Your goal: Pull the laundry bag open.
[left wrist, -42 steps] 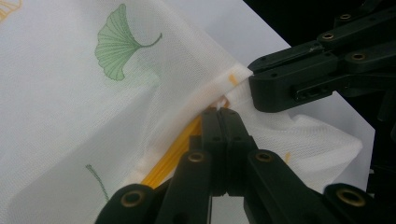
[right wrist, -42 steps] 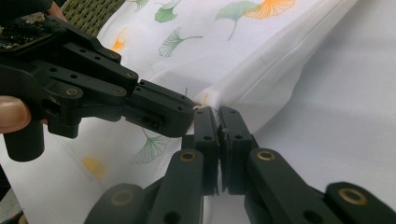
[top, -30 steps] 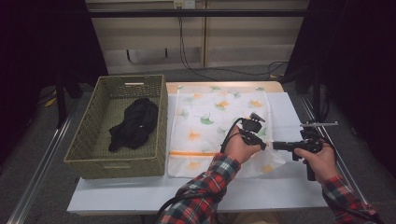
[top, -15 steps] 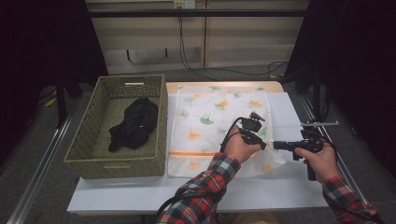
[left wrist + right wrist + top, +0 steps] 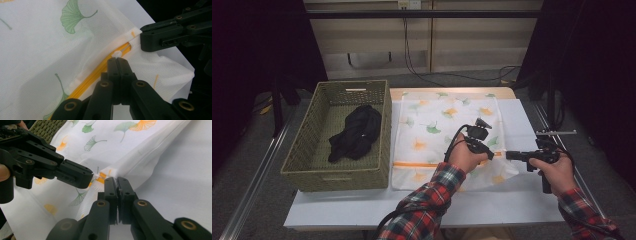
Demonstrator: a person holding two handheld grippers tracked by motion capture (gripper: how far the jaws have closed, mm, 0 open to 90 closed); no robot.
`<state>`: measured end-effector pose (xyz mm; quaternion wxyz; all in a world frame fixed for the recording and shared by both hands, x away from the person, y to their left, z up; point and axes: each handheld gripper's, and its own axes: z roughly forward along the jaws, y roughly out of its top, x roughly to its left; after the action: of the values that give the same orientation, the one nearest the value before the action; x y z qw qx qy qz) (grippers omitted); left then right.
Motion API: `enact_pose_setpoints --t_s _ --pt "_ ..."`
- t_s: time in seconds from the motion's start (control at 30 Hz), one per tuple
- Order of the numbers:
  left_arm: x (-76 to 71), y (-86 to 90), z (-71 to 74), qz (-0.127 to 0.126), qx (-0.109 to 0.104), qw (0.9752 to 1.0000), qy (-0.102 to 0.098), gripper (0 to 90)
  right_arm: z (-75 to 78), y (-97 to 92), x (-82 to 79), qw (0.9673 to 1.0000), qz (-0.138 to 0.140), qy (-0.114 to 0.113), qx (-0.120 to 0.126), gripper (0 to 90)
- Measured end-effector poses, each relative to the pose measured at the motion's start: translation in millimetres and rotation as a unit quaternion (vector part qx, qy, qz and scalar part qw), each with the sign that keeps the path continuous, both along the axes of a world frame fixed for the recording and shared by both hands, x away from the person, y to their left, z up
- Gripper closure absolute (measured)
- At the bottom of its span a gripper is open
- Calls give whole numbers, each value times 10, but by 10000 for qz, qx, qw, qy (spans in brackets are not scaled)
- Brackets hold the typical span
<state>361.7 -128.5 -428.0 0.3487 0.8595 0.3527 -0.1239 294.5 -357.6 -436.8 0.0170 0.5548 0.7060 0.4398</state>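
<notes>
Left gripper view, left tongs (image 5: 117,59) pinching zip pull (image 5: 117,54) of mesh bag (image 5: 45,47), right tongs (image 5: 147,41) at 1 o'clock clamped on bag edge, bag flat on desk (image 5: 492,205), basket (image 5: 307,150) at 9.

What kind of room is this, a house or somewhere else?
Probably a lab or workshop set up for recording, not a home. A white table stands alone on a grey floor with dark curtains around it, loose cables trail along the back wall, and metal rails run beside the table.
</notes>
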Motion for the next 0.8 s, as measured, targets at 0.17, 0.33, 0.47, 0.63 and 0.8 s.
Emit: enact_pose_setpoints --t_s 0.17,0.33,0.47,0.63,0.8 --pt "5 9 -3 -26 -47 10000 -9 900 -4 4 0 10000 2 12 -14 874" --pt "8 27 15 37 -1 10000 30 900 4 9 -3 10000 -19 12 -77 874" --pt "7 38 32 52 38 10000 29 900 4 8 -4 10000 -8 13 -53 874" --pt "14 50 23 54 9 10000 83 900 -6 2 -3 10000 -5 12 -58 874" --pt "41 78 25 63 31 9999 145 900 -4 -6 -3 10000 -44 22 -66 874"
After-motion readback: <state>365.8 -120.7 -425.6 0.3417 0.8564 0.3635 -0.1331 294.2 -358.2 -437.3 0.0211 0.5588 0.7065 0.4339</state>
